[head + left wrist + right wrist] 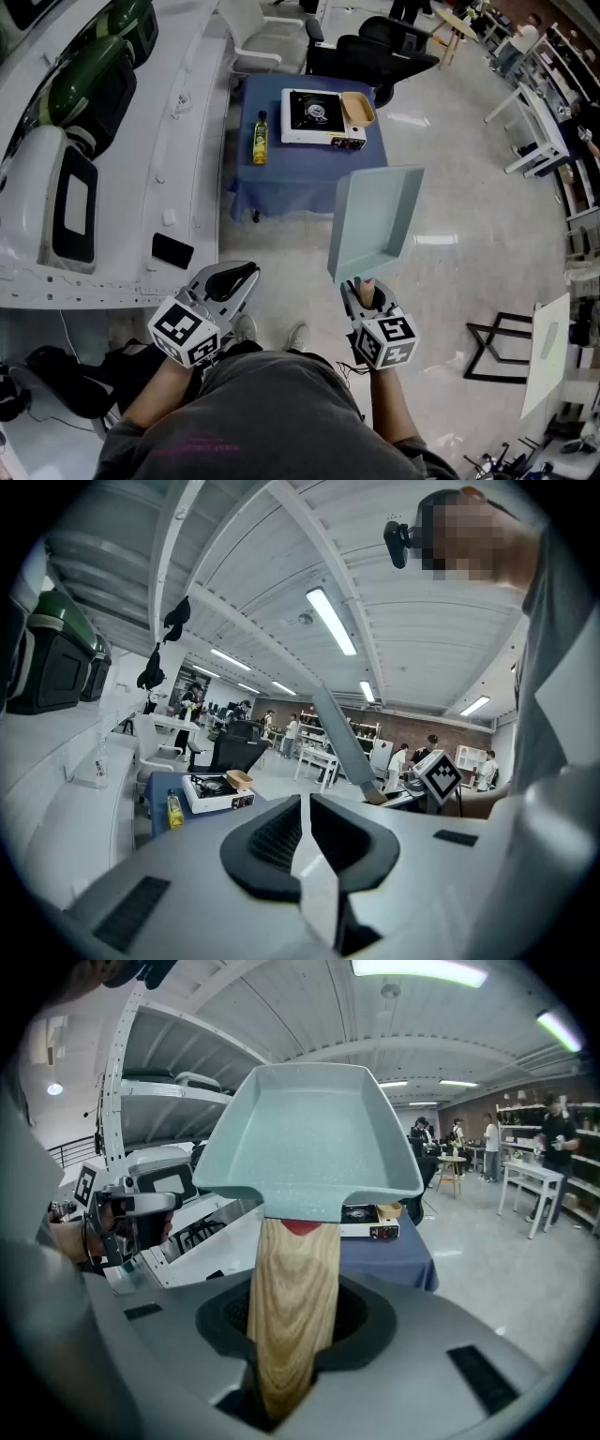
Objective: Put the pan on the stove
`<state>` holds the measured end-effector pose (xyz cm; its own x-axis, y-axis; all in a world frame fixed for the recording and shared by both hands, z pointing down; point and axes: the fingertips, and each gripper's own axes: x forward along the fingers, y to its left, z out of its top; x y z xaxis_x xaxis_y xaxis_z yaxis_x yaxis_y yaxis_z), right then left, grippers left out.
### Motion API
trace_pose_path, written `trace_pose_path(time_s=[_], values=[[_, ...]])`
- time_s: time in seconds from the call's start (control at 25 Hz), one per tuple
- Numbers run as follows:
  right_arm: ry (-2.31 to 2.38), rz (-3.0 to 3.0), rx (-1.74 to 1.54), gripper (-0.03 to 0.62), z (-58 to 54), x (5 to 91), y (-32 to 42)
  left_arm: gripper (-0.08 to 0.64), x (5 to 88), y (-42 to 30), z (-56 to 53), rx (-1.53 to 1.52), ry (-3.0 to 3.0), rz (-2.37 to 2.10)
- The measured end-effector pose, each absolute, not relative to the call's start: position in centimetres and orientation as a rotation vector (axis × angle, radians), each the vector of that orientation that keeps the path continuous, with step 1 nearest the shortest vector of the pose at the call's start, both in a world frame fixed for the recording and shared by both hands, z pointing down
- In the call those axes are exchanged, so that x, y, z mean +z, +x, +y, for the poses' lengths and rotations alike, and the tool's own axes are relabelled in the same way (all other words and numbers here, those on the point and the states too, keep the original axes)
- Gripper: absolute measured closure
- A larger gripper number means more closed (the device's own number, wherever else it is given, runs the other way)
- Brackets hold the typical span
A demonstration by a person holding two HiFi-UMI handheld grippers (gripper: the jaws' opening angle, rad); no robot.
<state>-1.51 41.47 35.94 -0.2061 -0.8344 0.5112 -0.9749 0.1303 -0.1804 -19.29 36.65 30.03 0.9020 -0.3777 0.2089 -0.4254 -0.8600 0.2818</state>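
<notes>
wooden pan handle (292, 1260) clamped in right tongs (286, 1321); left tongs (305, 829) closed, empty

The pale green rectangular pan (375, 220) is raised in the air, wooden handle lowest. The white stove (319, 117) sits by the right edge of the blue table (281, 183).

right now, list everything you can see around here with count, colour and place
pan: 1, pale green with a wooden handle, held up above the floor
stove: 1, white with a black burner, on the table
tray: 1, tan, on the stove's right end
bottle: 1, yellow, on the table left of the stove
table: 1, blue cloth, ahead
white chair: 1, behind the table
right claw: 1, grey, shut on the pan's handle
left claw: 1, grey, shut, empty
</notes>
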Motion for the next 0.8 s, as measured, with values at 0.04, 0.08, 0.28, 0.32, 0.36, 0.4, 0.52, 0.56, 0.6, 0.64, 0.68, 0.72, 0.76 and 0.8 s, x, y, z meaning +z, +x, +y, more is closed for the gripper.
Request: trace_pose_path(time_s=[0.04, 0.08, 0.28, 0.32, 0.36, 0.4, 0.52, 0.56, 0.6, 0.64, 0.68, 0.72, 0.76, 0.8], values=[[1.760, -2.128, 0.699, 0.482, 41.8, 36.5, -1.4, 0.529, 30.1, -19.2, 36.7, 0.210, 2.743, -0.595], [1.755, -2.130, 0.698, 0.482, 42.1, 36.9, -1.2, 0.529, 30.1, -19.1, 36.8, 0.211, 2.743, -0.595], [1.744, -2.129, 0.696, 0.482, 42.6, 37.4, -0.8, 0.529, 30.2, -18.7, 37.3, 0.223, 2.742, -0.589], [1.745, -2.128, 0.698, 0.482, 42.6, 37.4, -0.8, 0.529, 30.2, -18.7, 37.4, 0.226, 2.741, -0.589], [1.746, -2.130, 0.702, 0.482, 42.6, 37.3, -0.8, 0.529, 30.3, -18.6, 37.5, 0.230, 2.739, -0.590], [1.745, -2.135, 0.710, 0.482, 42.6, 37.3, -0.8, 0.529, 30.4, -18.6, 37.6, 0.235, 2.737, -0.592], [1.725, -2.157, 0.754, 0.482, 43.0, 37.9, -0.6, 0.529, 30.7, -18.4, 38.0, 0.252, 2.731, -0.594], [1.718, -2.160, 0.768, 0.482, 43.2, 38.2, -0.5, 0.529, 30.8, -18.3, 38.2, 0.256, 2.729, -0.597], [1.710, -2.161, 0.782, 0.482, 43.3, 38.5, -0.3, 0.529, 30.9, -18.3, 38.3, 0.260, 2.725, -0.604], [1.702, -2.161, 0.794, 0.482, 43.5, 38.8, -0.2, 0.531, 31.0, -18.2, 38.5, 0.262, 2.722, -0.611], [1.694, -2.161, 0.806, 0.482, 43.7, 39.1, 0.0, 0.531, 31.1, -18.1, 38.7, 0.265, 2.719, -0.617], [1.687, -2.162, 0.815, 0.482, 43.8, 39.3, 0.2, 0.531, 31.2, -17.9, 38.9, 0.268, 2.717, -0.621], [1.680, -2.164, 0.822, 0.482, 44.0, 39.6, 0.4, 0.531, 31.3, -17.8, 39.1, 0.271, 2.716, -0.626], [1.673, -2.167, 0.827, 0.482, 44.1, 39.7, 0.6, 0.531, 31.4, -17.6, 39.3, 0.275, 2.714, -0.631]])
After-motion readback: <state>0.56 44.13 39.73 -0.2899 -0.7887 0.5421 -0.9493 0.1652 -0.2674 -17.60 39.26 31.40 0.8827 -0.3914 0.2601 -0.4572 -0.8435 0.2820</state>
